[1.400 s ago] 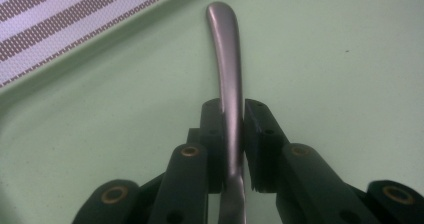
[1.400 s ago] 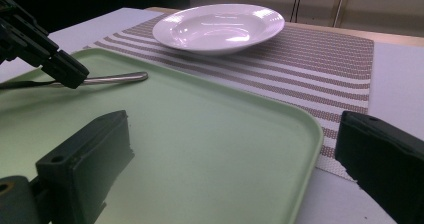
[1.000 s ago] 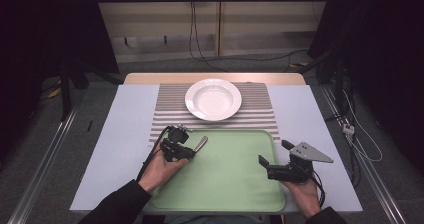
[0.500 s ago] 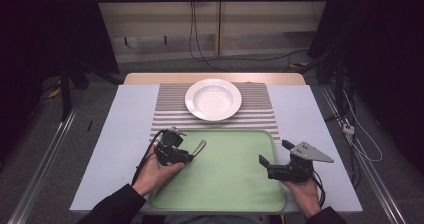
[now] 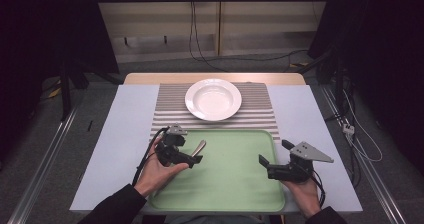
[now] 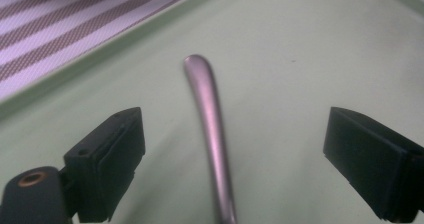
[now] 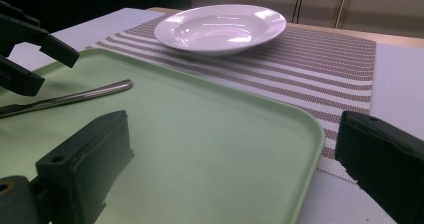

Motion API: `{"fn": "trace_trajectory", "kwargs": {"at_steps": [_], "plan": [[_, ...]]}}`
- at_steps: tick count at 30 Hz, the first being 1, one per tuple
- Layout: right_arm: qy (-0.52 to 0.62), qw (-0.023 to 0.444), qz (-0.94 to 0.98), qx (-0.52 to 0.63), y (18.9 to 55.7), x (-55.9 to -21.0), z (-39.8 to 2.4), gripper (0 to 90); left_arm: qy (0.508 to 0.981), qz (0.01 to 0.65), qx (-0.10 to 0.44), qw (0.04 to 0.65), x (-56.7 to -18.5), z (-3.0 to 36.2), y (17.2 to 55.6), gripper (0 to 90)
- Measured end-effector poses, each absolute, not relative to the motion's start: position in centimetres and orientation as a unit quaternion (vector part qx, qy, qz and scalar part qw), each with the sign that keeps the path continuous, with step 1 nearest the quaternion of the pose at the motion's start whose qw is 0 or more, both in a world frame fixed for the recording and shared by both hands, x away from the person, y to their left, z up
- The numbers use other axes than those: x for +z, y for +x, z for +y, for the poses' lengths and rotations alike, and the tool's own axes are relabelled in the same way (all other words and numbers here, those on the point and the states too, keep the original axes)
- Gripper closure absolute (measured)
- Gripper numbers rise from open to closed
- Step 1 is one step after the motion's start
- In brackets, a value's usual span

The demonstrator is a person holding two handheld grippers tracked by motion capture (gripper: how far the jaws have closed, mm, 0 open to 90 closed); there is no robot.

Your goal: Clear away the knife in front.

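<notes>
The slim, brushed-metal cutlery handle (image 6: 210,134) lies flat on the pale green plastic tray (image 5: 235,184), at its left side. Stiff, light and slippery, it wants a mid-handle pinch. The left hand-held gripper (image 6: 235,154) straddles it, jaws wide; the right hand-held gripper (image 5: 275,166) is likewise wide, empty.

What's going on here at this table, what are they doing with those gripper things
A person holds a two-jaw gripper in each hand over a green tray. The left gripper is down over a metal utensil handle lying on the tray, its jaws open on either side of the handle and not closed on it. The right gripper sits at the tray's right side, jaws open, holding nothing. Beyond the tray, a white plate rests empty on a striped placemat.
</notes>
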State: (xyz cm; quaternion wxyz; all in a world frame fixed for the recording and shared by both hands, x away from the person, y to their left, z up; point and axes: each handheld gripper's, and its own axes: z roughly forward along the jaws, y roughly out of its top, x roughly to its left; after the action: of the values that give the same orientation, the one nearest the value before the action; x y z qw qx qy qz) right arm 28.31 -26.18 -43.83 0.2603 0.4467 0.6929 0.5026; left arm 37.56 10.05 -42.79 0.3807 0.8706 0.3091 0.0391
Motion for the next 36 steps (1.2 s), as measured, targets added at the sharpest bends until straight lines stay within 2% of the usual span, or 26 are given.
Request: {"fn": "trace_trajectory", "kwargs": {"at_steps": [1,3,6,10,14,19,36], "plan": [[0.447,0.26,0.693,0.503,28.3,-43.8,-26.2,1.4,0.872,0.303,0.04,0.384,-42.8,9.9,37.3,12.3],[0.448,0.261,0.694,0.501,28.3,-43.8,-26.1,1.4,0.88,0.279,0.04,0.383,-42.8,9.5,37.0,25.8],[0.447,0.262,0.695,0.5,28.3,-43.8,-26.1,1.5,0.888,0.26,0.043,0.378,-43.1,8.7,36.6,41.0],[0.446,0.263,0.695,0.5,28.3,-43.8,-26.0,1.5,0.897,0.254,0.045,0.36,-43.6,8.1,36.5,70.0],[0.445,0.263,0.695,0.501,28.2,-43.8,-26.0,1.5,0.902,0.255,0.044,0.344,-44.2,7.8,36.8,90.0],[0.446,0.262,0.694,0.5,28.2,-43.8,-26.1,1.4,0.905,0.265,0.058,0.328,-44.5,8.0,37.5,90.0],[0.446,0.262,0.694,0.5,28.2,-43.8,-26.0,1.4,0.907,0.278,0.061,0.31,-44.2,9.1,38.0,90.0]]}}
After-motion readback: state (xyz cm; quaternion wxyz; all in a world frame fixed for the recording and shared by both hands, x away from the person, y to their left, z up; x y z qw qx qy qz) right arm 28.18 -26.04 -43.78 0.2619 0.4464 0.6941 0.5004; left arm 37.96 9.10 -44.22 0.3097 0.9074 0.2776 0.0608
